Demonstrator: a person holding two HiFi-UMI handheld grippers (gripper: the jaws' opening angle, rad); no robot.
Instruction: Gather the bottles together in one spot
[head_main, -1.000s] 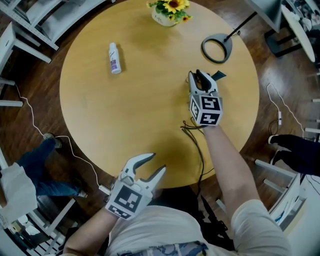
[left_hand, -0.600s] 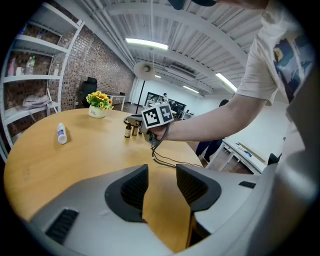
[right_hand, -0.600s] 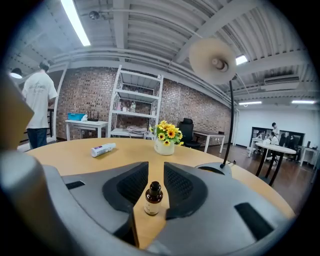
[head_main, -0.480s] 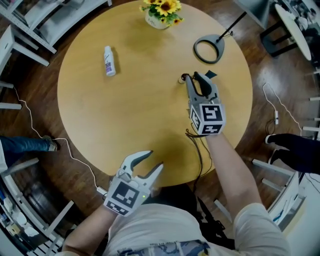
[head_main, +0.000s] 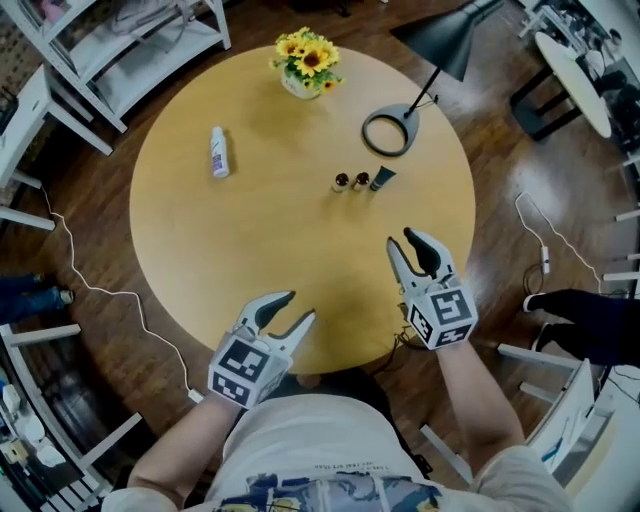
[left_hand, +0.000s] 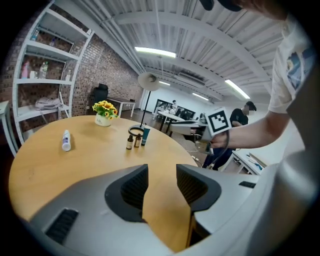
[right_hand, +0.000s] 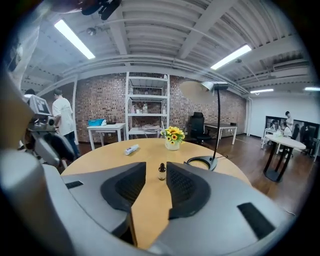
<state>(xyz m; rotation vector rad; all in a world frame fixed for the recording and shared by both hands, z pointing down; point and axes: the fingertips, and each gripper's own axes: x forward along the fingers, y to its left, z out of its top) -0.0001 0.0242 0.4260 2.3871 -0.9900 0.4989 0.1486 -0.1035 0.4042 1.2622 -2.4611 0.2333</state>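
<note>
Bottles in two spots on the round table

On the round table (head_main: 190, 250), a brown bottle (head_main: 341, 181), a second brown bottle (head_main: 361, 181) and a dark teal tube (head_main: 381, 178) stand in a close row at two o'clock from centre. The white bottle (head_main: 218, 152) lies on its side, well apart at ten o'clock. The lamp base ring (head_main: 388, 132) sits near the row at one o'clock. A white pot (head_main: 293, 86) at twelve holds sunflowers (head_main: 308, 57). The left gripper (head_main: 297, 308), at the six o'clock edge, has its jaws slightly spread over bare tabletop. The right gripper (head_main: 402, 242), at four o'clock, is opening its jaws and grips nothing.
</note>
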